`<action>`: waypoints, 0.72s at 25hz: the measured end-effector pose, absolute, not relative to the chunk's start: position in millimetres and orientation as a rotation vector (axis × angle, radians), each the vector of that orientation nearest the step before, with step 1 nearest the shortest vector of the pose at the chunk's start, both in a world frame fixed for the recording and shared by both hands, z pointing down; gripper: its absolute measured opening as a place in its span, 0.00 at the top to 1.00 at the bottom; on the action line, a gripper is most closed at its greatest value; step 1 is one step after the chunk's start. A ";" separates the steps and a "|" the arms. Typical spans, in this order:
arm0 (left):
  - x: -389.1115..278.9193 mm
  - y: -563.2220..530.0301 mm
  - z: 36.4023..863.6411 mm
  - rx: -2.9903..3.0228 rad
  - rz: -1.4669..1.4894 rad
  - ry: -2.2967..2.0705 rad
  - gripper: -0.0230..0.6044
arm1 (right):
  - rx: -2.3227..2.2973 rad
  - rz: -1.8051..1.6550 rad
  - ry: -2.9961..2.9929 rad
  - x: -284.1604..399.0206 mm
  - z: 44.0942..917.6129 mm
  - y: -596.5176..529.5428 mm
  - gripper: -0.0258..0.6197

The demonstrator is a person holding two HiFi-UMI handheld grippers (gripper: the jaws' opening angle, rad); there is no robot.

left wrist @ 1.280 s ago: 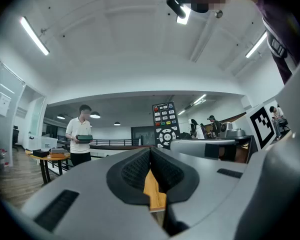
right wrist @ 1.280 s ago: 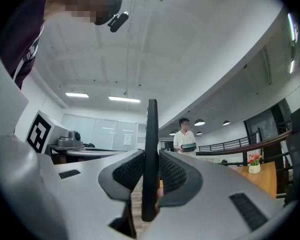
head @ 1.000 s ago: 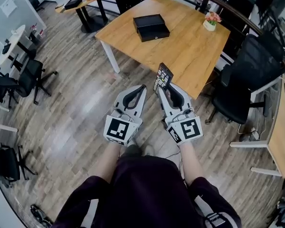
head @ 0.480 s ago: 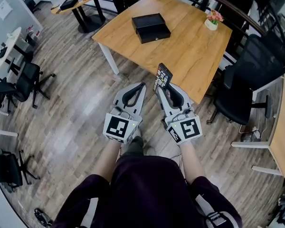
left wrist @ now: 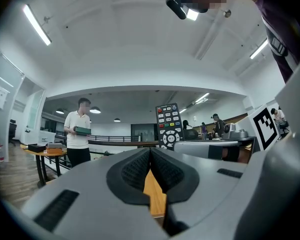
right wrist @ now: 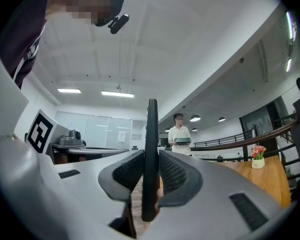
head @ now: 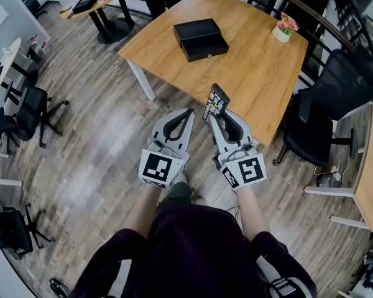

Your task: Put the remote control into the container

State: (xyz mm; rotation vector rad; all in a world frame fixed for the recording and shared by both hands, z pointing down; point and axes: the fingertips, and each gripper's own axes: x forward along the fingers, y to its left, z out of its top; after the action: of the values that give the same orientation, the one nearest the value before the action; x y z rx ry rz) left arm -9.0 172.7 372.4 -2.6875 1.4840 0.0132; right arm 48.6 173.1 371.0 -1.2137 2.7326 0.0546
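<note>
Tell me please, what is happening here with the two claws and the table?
A person stands in front of a wooden table and holds one claw in each hand. The right claw is shut on a remote control, which stands upright between its jaws. The left claw is shut with nothing in it. The black container lies farther away on the table, and the remote control is not yet in it.

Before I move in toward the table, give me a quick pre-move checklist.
1. Remote control clamped in right tongs: ok.
2. Remote control upright between the pads: ok.
3. Left tongs shut, nothing in them: ok.
4. Container on table, ahead of both tongs: ok.
5. Container open for the remote control: cannot tell.
</note>
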 end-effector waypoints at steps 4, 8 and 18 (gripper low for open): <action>-21.0 147.2 376.0 -2.714 -0.010 1.454 0.94 | -1.249 0.043 2.729 34.8 376.5 147.3 0.80; -30.7 126.9 377.4 -2.740 -0.008 1.419 0.94 | -1.292 0.021 2.725 24.4 380.9 127.7 0.80; -53.4 90.3 376.3 -2.778 0.031 1.381 0.94 | -1.359 0.008 2.712 0.4 382.4 94.0 0.80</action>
State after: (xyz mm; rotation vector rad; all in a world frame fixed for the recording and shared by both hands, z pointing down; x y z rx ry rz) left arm -53.4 90.3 376.3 -2.7779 1.3814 0.0314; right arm 0.4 94.0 382.4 -1.3591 2.7122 0.0083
